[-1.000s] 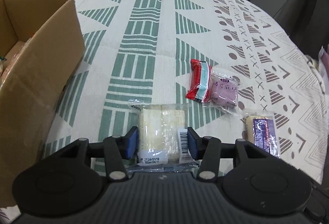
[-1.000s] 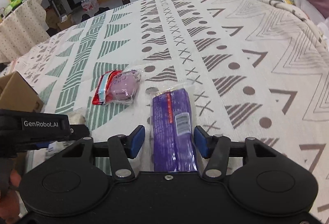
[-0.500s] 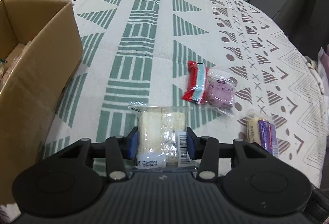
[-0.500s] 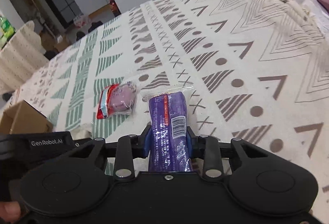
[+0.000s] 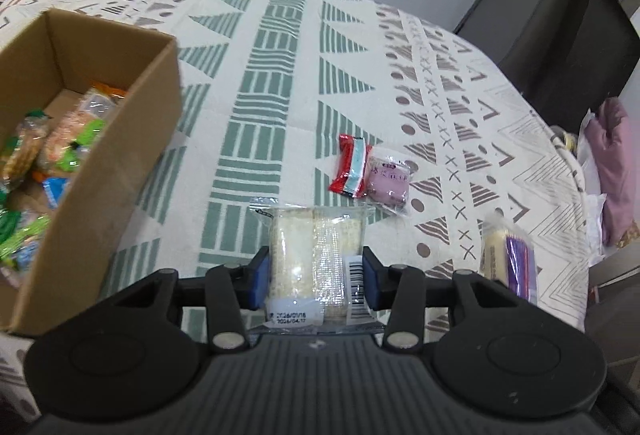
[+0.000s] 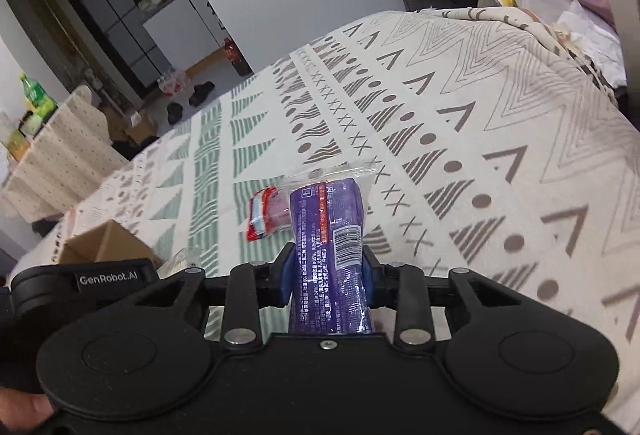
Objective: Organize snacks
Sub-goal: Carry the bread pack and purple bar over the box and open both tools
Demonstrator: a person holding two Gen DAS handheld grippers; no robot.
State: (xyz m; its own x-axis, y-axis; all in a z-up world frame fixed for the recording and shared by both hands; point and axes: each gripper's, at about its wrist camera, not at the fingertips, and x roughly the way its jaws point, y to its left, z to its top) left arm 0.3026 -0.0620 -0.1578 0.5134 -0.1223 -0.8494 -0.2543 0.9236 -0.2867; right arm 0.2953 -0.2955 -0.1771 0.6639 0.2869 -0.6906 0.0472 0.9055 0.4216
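My left gripper (image 5: 316,277) is shut on a clear pack of pale wafer bars (image 5: 312,255) and holds it above the patterned tablecloth (image 5: 280,83). My right gripper (image 6: 326,273) is shut on a purple snack pack (image 6: 328,235), lifted off the cloth; it also shows in the left wrist view (image 5: 510,261). A red packet (image 5: 349,165) and a pink packet (image 5: 389,181) lie side by side on the cloth ahead. The open cardboard box (image 5: 132,139) at the left holds several snacks.
The left gripper's body (image 6: 80,287) sits at the left of the right wrist view, near the box (image 6: 108,243). A dark chair (image 5: 568,39) and pink cloth (image 5: 612,171) stand beyond the table's right edge. A second covered table (image 6: 60,151) is far left.
Both grippers have risen with their packs. The right gripper closed on the purple pack a second ago and lifted it. The box's inside has come into the left wrist view.
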